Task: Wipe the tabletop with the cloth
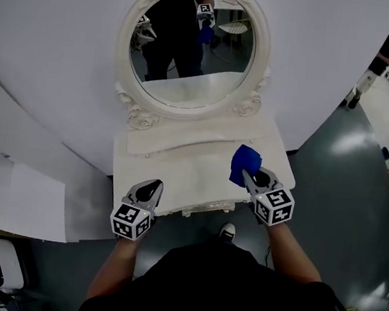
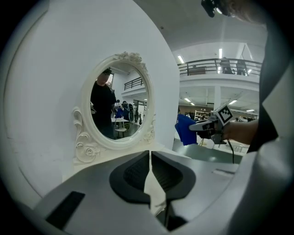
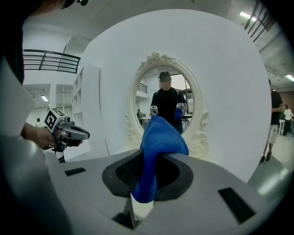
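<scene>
Right gripper (image 1: 248, 175) is clamped on the blue cloth (image 1: 242, 162). The wad bunches ahead of and above its tips, and a tail hangs down between the jaws. Left gripper (image 1: 152, 187) has its jaws together with nothing in them, over the near edge of the tabletop (image 1: 192, 172), well left of the right one. Cloth looks clear of the surface, can't confirm contact. My read: tip the right jaws down so the wad lies flat, use light pressure, sweep overlapping passes toward the left gripper, and stop short of the mirror (image 1: 191, 43) base ahead. Move the left one out of the path first.
</scene>
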Demonstrator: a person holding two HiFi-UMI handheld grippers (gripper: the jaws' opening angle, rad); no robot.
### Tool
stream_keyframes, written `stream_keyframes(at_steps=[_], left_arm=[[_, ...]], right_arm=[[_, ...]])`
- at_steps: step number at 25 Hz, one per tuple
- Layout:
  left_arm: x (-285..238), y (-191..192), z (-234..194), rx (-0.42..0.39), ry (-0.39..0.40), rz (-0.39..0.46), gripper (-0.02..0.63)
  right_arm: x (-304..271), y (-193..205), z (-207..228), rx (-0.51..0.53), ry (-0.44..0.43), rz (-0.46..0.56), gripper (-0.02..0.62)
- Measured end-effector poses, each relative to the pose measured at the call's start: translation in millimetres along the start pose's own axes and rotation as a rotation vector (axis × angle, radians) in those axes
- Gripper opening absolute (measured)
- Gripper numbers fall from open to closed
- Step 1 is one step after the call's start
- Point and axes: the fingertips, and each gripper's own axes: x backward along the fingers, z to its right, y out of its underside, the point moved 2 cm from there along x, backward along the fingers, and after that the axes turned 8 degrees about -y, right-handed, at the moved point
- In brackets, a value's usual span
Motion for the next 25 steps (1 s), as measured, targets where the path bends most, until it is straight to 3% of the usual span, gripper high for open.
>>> stream_keyframes(at_steps=[11, 25], left_arm=[[-86.4, -40.0, 27.6, 0.037, -0.116, -0.020, 0.025], [-110.6, -53.5, 55.3, 0.055, -0.238, -0.038, 0.025]], right_arm=[[-29.8, -13.0, 109.6, 0.016, -0.115, -0.024, 0.043], [-49.4, -15.7, 150.9, 0.039, -0.249, -0.041, 0.043]])
